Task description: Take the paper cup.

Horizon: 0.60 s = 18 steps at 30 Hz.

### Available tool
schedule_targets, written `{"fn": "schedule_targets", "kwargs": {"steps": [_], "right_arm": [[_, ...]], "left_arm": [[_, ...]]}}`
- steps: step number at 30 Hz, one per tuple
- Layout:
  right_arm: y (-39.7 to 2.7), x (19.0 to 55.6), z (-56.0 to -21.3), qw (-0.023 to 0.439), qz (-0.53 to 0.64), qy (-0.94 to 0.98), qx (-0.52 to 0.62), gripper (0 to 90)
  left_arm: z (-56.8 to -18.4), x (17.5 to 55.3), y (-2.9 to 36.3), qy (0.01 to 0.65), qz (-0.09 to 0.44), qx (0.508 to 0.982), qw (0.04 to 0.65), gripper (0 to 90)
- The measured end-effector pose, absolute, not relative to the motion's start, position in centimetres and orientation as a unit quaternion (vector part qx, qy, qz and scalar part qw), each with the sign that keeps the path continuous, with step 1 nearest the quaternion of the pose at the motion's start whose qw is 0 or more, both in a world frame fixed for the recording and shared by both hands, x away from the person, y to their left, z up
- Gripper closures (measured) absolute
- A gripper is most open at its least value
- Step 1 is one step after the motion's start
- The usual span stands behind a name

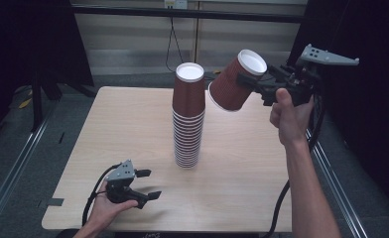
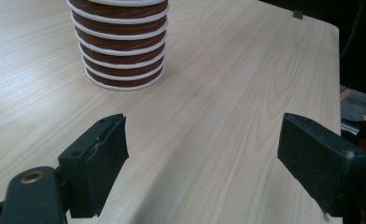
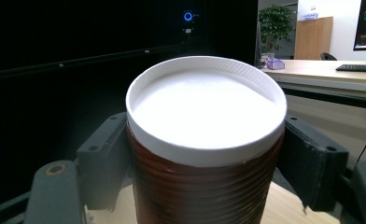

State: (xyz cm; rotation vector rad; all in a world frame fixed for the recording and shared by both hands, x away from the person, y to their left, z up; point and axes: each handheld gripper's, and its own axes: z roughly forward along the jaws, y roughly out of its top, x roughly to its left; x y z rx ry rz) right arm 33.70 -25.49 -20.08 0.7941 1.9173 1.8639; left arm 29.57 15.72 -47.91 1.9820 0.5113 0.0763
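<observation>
Cup stack mid-table; bare tabletop around.

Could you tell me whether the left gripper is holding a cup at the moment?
No, the left gripper has its jaws wide apart over bare table, short of the stack of brown paper cups.

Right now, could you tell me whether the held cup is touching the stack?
Apart. The high view shows wall between the cup, gripped tilted by the right tool, and the stack.
</observation>
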Motion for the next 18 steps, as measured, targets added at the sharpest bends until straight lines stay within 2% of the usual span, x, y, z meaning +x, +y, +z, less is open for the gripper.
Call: {"fn": "schedule_targets", "kwargs": {"steps": [18], "right_arm": [[-25.4, 32.7, -25.7, 0.154, 0.630, 0.700, 0.300, 23.8]], "left_arm": [[-46.6, 30.2, 15.0, 0.218, 0.029, 0.812, 0.541, 16.0]]}}
